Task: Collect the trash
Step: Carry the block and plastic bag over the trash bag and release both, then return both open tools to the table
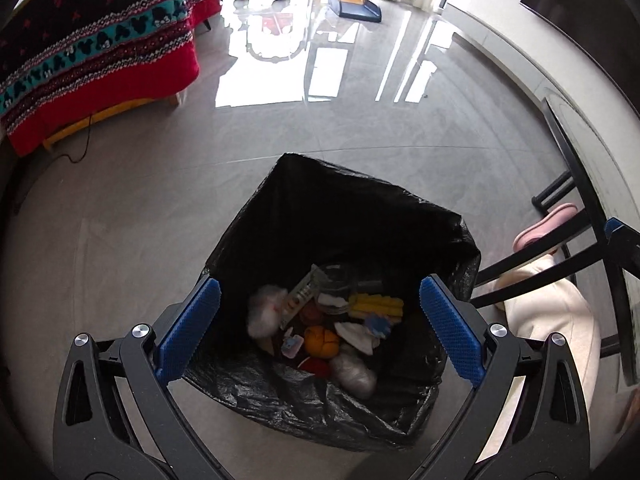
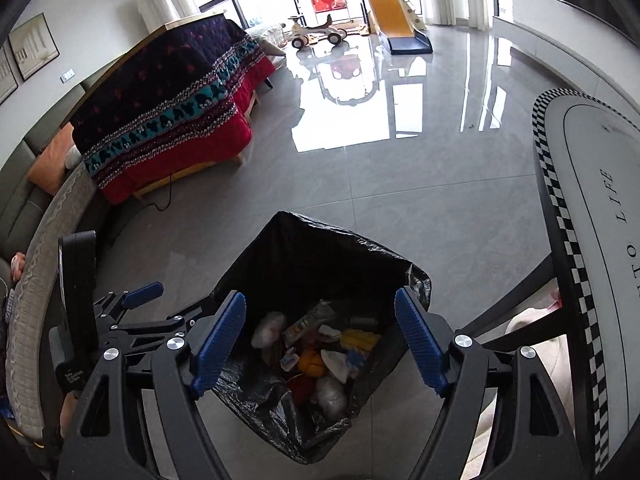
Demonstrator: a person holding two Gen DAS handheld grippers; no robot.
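1. The left gripper (image 1: pixel 320 322) is hanging over the bin (image 1: pixel 344 216), its blue pads (image 1: pixel 188 330) standing wide apart with nothing between them.
2. The right gripper (image 2: pixel 320 340) is hovering above the same bin (image 2: pixel 320 248), its jaws likewise spread and gripping nothing.
3. In the right wrist view, the left gripper (image 2: pixel 132 300) is showing at the lower left, just beside the bin's near-left rim.
4. The bin, lined with a black bag, is standing open on the grey floor (image 1: pixel 160 220), between the blanket (image 1: pixel 92 40) on the left and the table (image 2: pixel 592 220) on the right.
5. Trash is lying at the bottom of the bag: a white wad (image 1: pixel 264 314), a yellow block (image 1: pixel 376 305), an orange piece (image 1: pixel 320 340), a grey wrapped lump (image 1: pixel 354 372), a carton (image 1: pixel 300 300) leaning tilted, and white scraps (image 1: pixel 358 336) lying among them.
6. The same heap is showing in the right wrist view, with the orange piece (image 2: pixel 310 364) sitting near the middle and the wad (image 2: pixel 269 328) lying to its left.
7. A pink slipper (image 1: pixel 544 226) is lying beside the table's black legs (image 1: pixel 576 184), and a cream cushion (image 1: pixel 556 316) is sitting under them, near the bin's right side.
8. A yellow slide (image 2: pixel 394 20) and a ride-on toy (image 2: pixel 318 34) are standing well apart from the bin, at the far end of the room.
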